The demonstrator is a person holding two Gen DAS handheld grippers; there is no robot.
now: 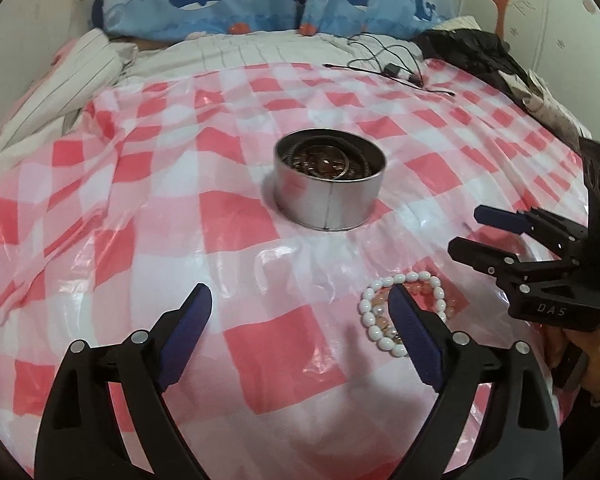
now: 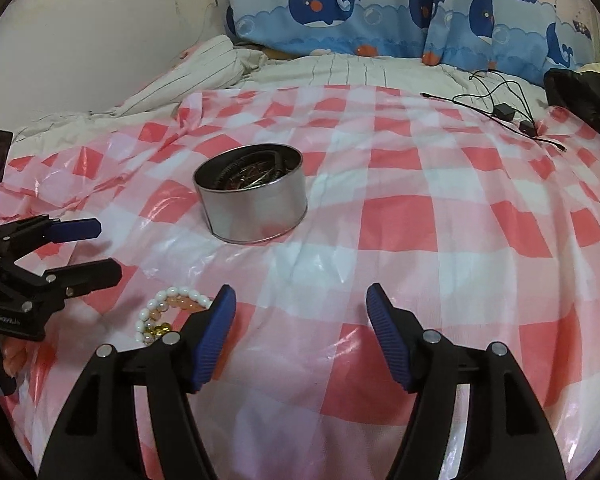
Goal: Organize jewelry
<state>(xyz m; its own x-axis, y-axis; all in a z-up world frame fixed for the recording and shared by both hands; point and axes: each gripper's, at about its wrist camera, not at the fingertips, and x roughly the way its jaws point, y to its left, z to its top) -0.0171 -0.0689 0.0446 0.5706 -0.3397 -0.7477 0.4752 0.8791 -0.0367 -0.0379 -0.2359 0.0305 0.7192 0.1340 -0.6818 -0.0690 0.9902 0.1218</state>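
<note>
— Where's the jewelry?

— Some sits in the round tin (image 1: 329, 184) in the middle of the checked sheet (image 1: 228, 352). A white bead bracelet (image 1: 404, 312) with a peach one lies nearer, right of the tin.

— And the tools?

— The left gripper (image 1: 302, 304) is spread wide, holding nothing, its right finger over the bracelet. The right gripper (image 2: 300, 304) is wide apart too, empty, beside the bracelet.
</note>
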